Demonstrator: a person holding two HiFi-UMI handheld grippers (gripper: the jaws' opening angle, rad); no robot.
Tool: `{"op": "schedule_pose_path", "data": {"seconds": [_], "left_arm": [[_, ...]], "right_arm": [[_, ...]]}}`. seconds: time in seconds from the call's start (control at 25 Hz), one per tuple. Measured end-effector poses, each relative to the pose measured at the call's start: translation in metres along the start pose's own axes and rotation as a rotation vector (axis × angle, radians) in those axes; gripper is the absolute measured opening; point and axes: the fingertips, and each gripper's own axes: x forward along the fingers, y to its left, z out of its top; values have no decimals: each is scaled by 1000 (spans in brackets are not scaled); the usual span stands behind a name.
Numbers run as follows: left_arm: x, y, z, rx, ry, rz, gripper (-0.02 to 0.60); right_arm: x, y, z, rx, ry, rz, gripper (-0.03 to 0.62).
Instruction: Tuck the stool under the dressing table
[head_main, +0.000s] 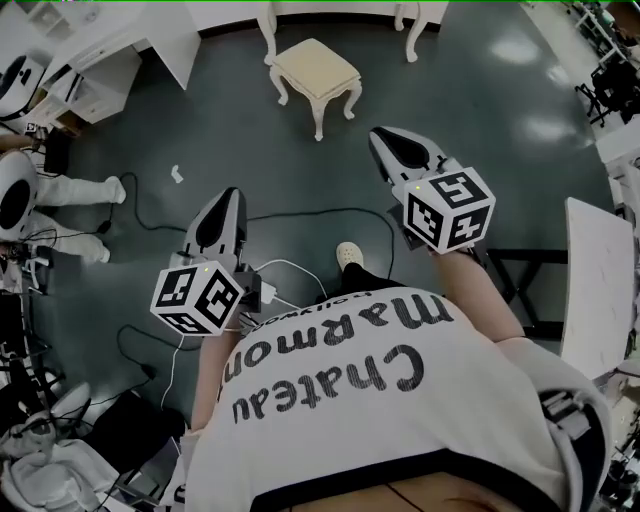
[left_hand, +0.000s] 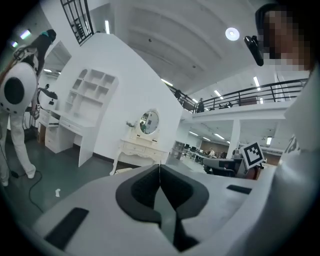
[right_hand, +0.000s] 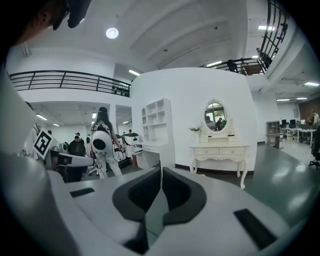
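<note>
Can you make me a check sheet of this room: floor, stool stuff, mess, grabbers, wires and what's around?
Surface: dark glossy floor.
Job's things: stool stands in front of the dressing table, not tucked.
Clutter: paper scrap on the floor.
Grippers: left gripper and right gripper shut, nothing between the fingers, apart from the stool.
Cables: black cable and white cable on the floor near the person's foot.
Surroundings: shelf unit, another person.

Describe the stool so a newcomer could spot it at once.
Find the white dressing table with the oval mirror against the curved white wall. On the dark floor just in front of it stands the stool. Unlike the boxy white desk nearby, it is low, with a cream cushioned top and curved white legs.
</note>
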Motion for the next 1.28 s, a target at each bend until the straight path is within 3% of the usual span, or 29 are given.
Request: {"op": "schedule_pose_path", "data": {"seconds": [0.16,0.4,0.64,1.0,1.28], "left_arm": [[62,14,32,-81,-45,6,23],[167,20,60,-69,-80,19,23],[251,25,62,-67,-84,20,23],[317,46,56,-64,-31,21,23],[389,82,71,-49,-2,-22,23]], "right_arm": [[48,-49,23,8,12,27,28],[116,-125,53,-6,11,81,28],[169,-185,51,5,49,112,28],[213,-233,31,87,85,100,28],[274,-267,35,116,102,66,28]]}}
